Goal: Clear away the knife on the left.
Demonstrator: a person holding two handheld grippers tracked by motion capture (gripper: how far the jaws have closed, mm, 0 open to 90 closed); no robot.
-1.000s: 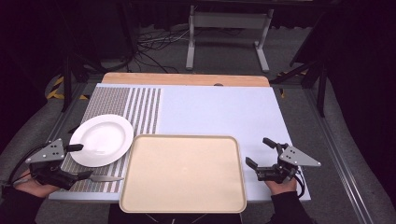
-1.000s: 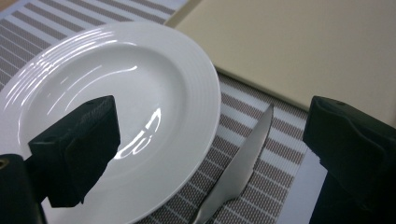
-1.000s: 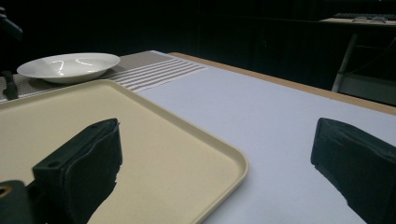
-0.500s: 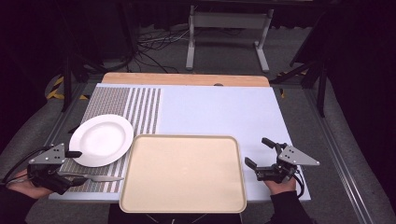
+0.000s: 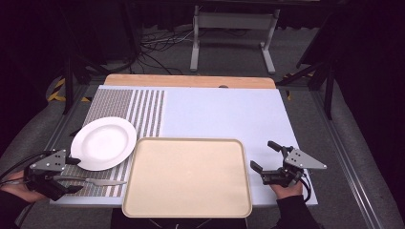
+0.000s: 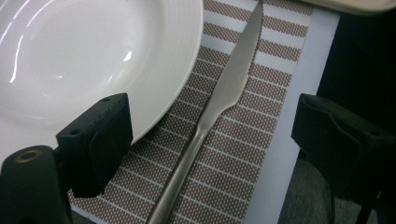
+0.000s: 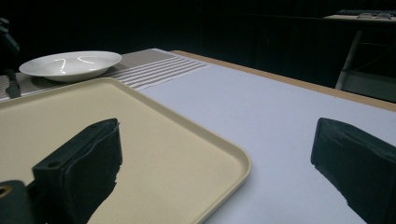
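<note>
My lit pale blue tabletop (image 5: pixel 224 114) sits in dark surroundings; glare streaks the round white ceramic plate (image 6: pixel 88 56), nearest edges soft.

the knife (image 6: pixel 219 105) is lying on the striped mat (image 6: pixel 243 154), running lengthwise between the fingers of the left gripper (image 6: pixel 205 140), which are standing apart on either side of its handle without touching it. the plate (image 6: pixel 93 56) is sitting just beyond that gripper's left finger (image 6: pixel 95 140), beside the blade. the tray (image 5: pixel 187 176) is lying past the knife's tip. the right gripper (image 7: pixel 219 172) is standing at the tray's far edge, its left finger (image 7: pixel 79 172) over the tray's corner and its right finger (image 7: pixel 355 163) over the bare table (image 7: pixel 280 121).
</note>
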